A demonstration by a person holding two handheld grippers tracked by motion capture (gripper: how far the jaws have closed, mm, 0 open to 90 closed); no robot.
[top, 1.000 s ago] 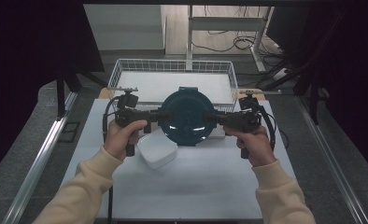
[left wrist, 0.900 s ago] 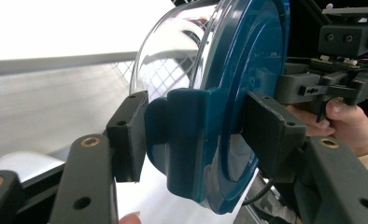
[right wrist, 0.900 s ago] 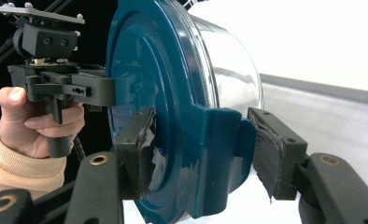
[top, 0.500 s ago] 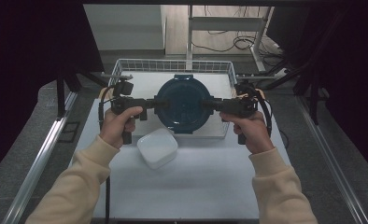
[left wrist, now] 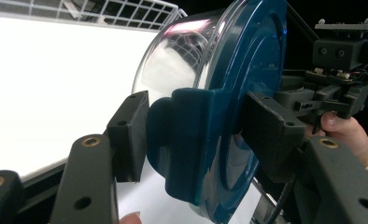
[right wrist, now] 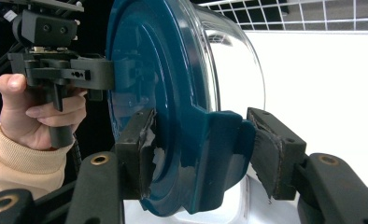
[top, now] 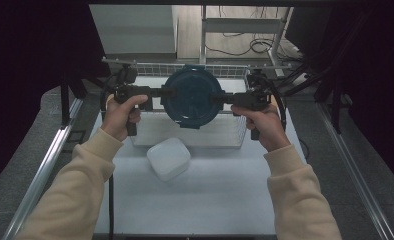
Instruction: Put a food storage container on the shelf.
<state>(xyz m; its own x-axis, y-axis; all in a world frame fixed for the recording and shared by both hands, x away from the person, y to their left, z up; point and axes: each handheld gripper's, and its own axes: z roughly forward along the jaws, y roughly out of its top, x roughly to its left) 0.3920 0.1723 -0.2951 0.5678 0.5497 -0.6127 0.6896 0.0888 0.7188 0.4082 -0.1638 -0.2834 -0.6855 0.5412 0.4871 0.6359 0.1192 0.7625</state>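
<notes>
Holding the blue bowl (top: 193, 96) over the wire basket (top: 235, 131), I am squeezing its side tabs with my left tool (top: 161, 93) and right tool (top: 224, 98).

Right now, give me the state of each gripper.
Left gripper: shut on the container, at its left lid clip.
Right gripper: shut on the container, at its right lid clip.

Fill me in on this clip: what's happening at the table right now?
A person holds a round clear container with a dark blue lid in the air between two hand-held grippers. The left gripper is clamped on the latch tab at one side and the right gripper on the opposite tab. The container hangs above a white wire basket at the far end of the table. A white square lidded box sits on the table in front of the basket, untouched.
</notes>
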